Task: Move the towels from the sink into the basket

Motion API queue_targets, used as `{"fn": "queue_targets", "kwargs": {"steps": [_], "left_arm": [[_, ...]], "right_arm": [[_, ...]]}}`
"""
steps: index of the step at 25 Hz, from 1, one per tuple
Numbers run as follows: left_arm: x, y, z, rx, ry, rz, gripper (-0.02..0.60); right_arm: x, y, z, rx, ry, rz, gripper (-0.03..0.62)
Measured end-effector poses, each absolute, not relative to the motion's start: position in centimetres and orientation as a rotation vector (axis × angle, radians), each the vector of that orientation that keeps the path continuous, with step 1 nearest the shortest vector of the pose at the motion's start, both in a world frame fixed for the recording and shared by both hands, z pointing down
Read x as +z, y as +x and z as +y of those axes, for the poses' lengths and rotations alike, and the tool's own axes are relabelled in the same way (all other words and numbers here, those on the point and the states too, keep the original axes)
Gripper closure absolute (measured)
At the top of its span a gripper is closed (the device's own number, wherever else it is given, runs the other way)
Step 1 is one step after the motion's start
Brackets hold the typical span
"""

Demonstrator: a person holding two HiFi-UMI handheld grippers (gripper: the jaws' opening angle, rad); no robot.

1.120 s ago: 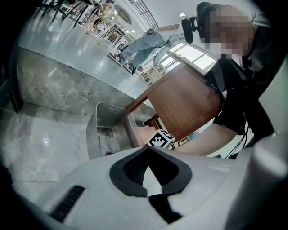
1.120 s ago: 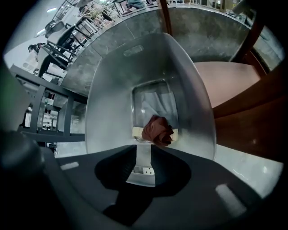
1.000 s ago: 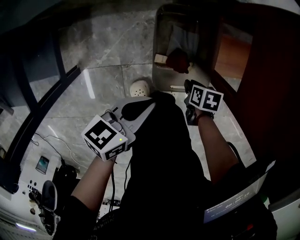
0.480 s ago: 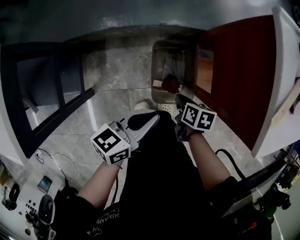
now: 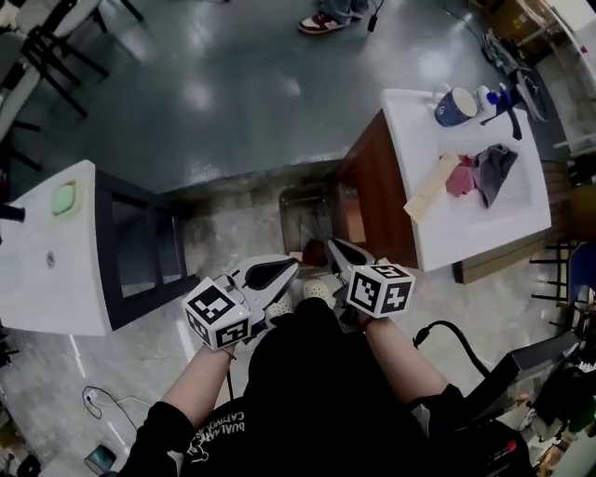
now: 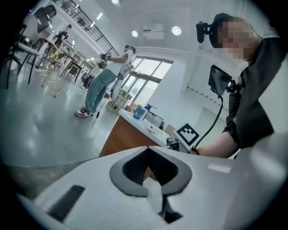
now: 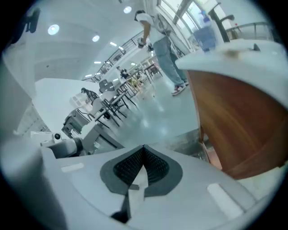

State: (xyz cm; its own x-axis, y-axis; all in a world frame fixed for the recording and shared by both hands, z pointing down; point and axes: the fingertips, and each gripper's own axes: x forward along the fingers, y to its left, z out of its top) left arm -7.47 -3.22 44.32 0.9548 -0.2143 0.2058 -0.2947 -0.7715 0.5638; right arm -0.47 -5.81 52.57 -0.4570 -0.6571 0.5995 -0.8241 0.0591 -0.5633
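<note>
A red towel (image 5: pixel 459 177) and a grey towel (image 5: pixel 493 171) lie together in the white sink top (image 5: pixel 438 238) at the right of the head view. The see-through basket (image 5: pixel 304 216) stands on the floor beside the sink's brown wooden side (image 5: pixel 371 186), with something red low inside it. My left gripper (image 5: pixel 293 264) and right gripper (image 5: pixel 332 244) are held side by side in front of my body, over the floor near the basket. Both are shut with nothing between the pads, as each gripper view shows (image 6: pixel 147 147) (image 7: pixel 144 146). Neither touches a towel.
A blue mug (image 5: pixel 454 105) and a beige block (image 5: pixel 430 186) sit on the sink top. A white cabinet (image 5: pixel 47 270) with dark doors stands at the left. Another person's shoes (image 5: pixel 326 20) show at the far edge; chairs stand at the top left. Cables lie on the floor.
Both grippers have risen from low over the floor. The head view has lifted from the floor and basket and now takes in the sink top with the towels.
</note>
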Motion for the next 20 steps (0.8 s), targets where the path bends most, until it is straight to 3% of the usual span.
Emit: {"fn": "queue_targets", "kwargs": {"steps": [10,20], "left_arm": [[26.5,-5.4,-2.2,-0.106,2.782,-0.339,0.581],[17.1,-2.4,4.2,-0.305,2.885,-0.275,0.581]], "right_arm": [[26.5,4.1,-4.6,0.588,1.774,-2.718,0.597],[16.6,6.4,3.5,0.277,1.658,-2.850,0.591]]}}
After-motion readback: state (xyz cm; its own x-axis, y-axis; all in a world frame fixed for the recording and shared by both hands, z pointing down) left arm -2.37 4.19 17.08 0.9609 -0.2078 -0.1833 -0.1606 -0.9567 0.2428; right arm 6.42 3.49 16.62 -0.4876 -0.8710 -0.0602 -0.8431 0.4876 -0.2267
